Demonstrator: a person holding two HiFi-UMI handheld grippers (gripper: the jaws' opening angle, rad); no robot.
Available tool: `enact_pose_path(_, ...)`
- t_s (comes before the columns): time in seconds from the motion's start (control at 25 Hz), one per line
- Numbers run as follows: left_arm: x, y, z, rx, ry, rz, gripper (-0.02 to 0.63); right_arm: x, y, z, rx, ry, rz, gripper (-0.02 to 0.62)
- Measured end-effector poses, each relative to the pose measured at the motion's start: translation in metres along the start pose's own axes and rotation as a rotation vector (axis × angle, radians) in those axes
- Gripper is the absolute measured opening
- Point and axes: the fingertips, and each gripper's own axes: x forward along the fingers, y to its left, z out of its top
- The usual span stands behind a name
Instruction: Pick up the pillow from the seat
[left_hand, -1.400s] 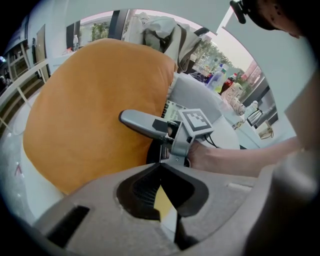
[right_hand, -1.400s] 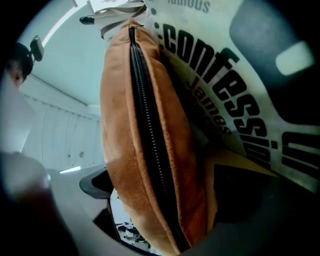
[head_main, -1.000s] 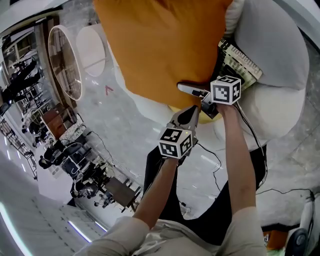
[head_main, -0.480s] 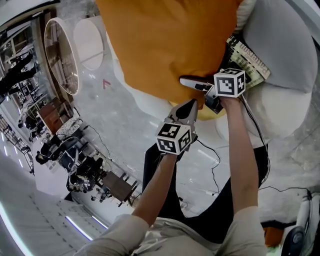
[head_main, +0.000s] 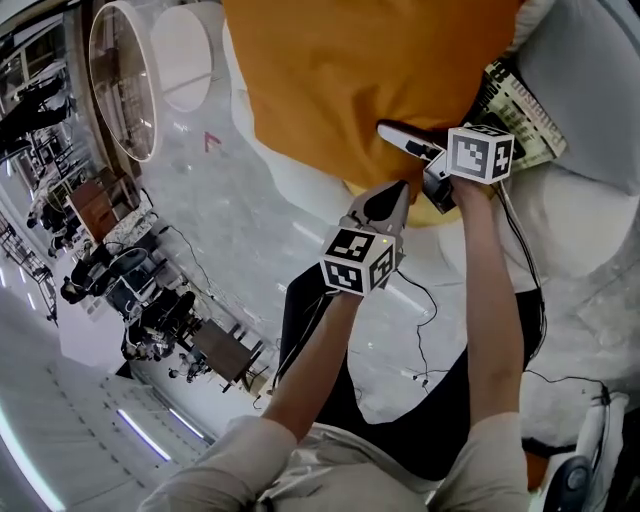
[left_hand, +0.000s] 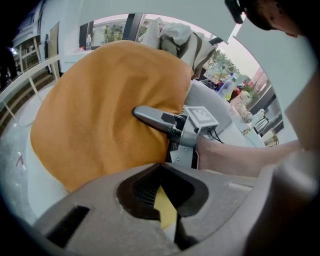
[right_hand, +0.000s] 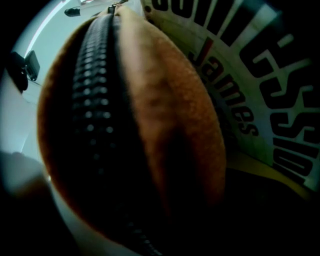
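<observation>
A big orange pillow (head_main: 350, 80) hangs in the air in front of the white seat (head_main: 590, 90). My right gripper (head_main: 425, 165) is shut on its lower edge, with one finger (head_main: 400, 140) lying across the orange face. My left gripper (head_main: 388, 205) sits just below, at the pillow's yellow lower corner. In the left gripper view the pillow (left_hand: 100, 115) fills the left side, the right gripper (left_hand: 170, 127) clamps its edge, and my left gripper (left_hand: 165, 210) is shut on a yellow sliver of fabric. The right gripper view shows the pillow's zipper seam (right_hand: 95, 100) up close; its own jaws are lost in the dark.
A cushion with black lettering (head_main: 520, 100) lies on the seat behind the pillow, also in the right gripper view (right_hand: 260, 85). A round glass-topped table (head_main: 125, 80) stands to the left on the marble floor. Cables (head_main: 430, 300) trail across the floor by my legs.
Both grippers and the pillow have shifted up and to the right in the head view, still holding the same edge. The grips look unchanged.
</observation>
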Motion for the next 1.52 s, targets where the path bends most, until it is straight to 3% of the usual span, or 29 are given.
enact_pose_path(0.2, -0.007, 0.008, -0.006, -0.005, 0.003, 0.003, 0.009, 0.007, 0.008, -0.01, 0.006, 0.024, 0.004, 0.535)
enact_pose_path(0.64, 0.001, 0.013, -0.001, -0.013, -0.004, -0.004, 0.009, 0.014, 0.018, -0.016, 0.023, 0.078, 0.108, 0.534)
enact_pose_path(1.0, 0.007, 0.006, 0.005, 0.003, 0.004, -0.022, 0.009, 0.002, 0.024, -0.014, -0.051, 0.011, 0.182, 0.534)
enact_pose_path(1.12, 0.006, 0.009, 0.009, 0.006, 0.005, -0.024, 0.009, 0.006, 0.021, -0.009, -0.036, -0.008, 0.145, 0.534)
enact_pose_path(1.28, 0.003, 0.014, 0.013, 0.001, 0.008, -0.027, 0.009, 0.015, 0.022, -0.012, -0.004, 0.057, 0.116, 0.534)
enact_pose_path(1.52, -0.003, 0.007, 0.018, 0.009, 0.004, -0.044, 0.009, 0.004, 0.029, -0.009, 0.017, 0.029, 0.077, 0.371)
